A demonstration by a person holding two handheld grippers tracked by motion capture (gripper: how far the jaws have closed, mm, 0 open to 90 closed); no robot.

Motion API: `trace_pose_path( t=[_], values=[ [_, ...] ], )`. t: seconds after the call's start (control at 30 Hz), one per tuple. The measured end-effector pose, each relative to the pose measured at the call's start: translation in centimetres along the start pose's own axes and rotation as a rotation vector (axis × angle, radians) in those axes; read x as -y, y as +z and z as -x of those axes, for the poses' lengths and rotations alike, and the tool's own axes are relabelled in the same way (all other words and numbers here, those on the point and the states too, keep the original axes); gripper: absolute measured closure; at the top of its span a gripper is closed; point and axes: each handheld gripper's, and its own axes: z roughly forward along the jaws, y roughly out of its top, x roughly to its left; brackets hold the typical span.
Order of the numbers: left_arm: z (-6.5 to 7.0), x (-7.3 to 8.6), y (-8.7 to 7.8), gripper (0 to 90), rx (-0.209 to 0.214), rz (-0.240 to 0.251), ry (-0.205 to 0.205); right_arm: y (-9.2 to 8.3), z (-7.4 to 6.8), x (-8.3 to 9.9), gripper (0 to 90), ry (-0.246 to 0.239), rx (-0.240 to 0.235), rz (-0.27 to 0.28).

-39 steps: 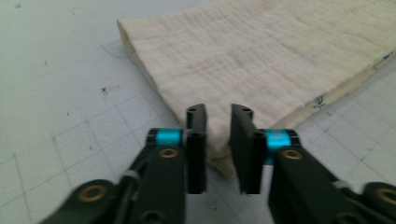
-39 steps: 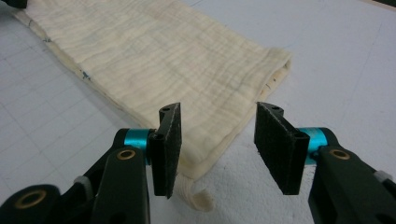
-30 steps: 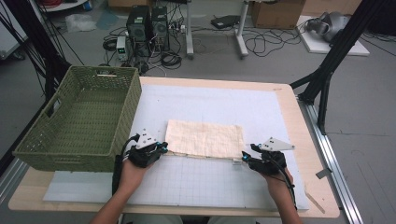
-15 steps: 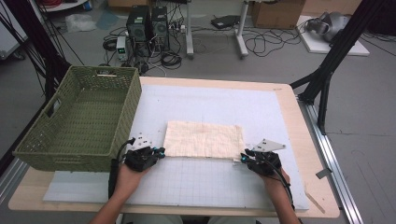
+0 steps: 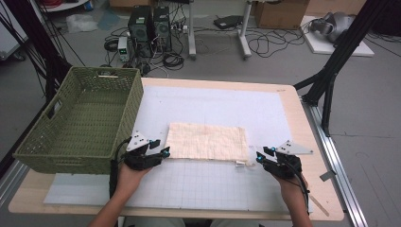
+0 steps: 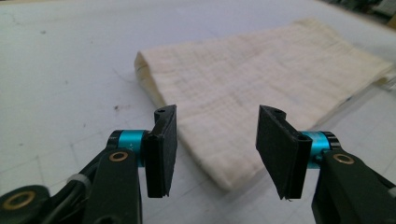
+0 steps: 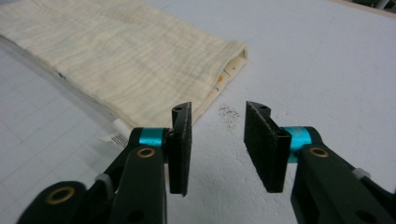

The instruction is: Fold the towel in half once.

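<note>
A cream folded cloth lies flat on the white grid mat. My left gripper sits at the cloth's left near corner. Its jaws have just been opening and now stand apart. The cloth's corner lies low between and beyond them, and the pads do not touch it. My right gripper is just off the cloth's right near corner. Its jaws have just been opening with only bare mat between them, and the cloth lies to their left.
A green woven basket stands on the table's left side, close to my left hand. A small white label sticks out of the cloth's near edge. The wooden table edge runs to the right of the mat.
The left jaws have opened off the cloth's left corner. The right gripper has shifted a little to the right, away from the cloth, and its jaws have opened wider than half a second ago.
</note>
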Motion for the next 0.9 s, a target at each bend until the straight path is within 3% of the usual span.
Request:
trace_pose_path(
  t=[0.13,0.23,0.4,0.5,0.9],
  values=[
    [0.0,-0.5,-0.4,29.9,0.032,0.076,-0.021,-0.7,-0.7,-0.2,41.7,-0.024,0.02,0.038],
    [0.1,-0.7,-0.8,16.2,0.043,0.125,-0.023,-1.3,-1.0,-0.2,29.1,-0.011,0.028,0.07],
    [0.1,-0.9,-1.2,16.2,0.043,0.14,-0.017,-2.7,-0.8,0.2,14.6,0.013,0.053,0.15],
    [0.1,-0.9,-1.3,17.5,0.042,0.139,-0.003,-3.4,-0.4,0.4,12.0,0.046,0.06,0.203],
    [0.0,-1.0,-1.0,18.1,0.051,0.132,-0.017,-2.8,-0.2,0.4,11.9,0.059,0.049,0.189]
  ],
)
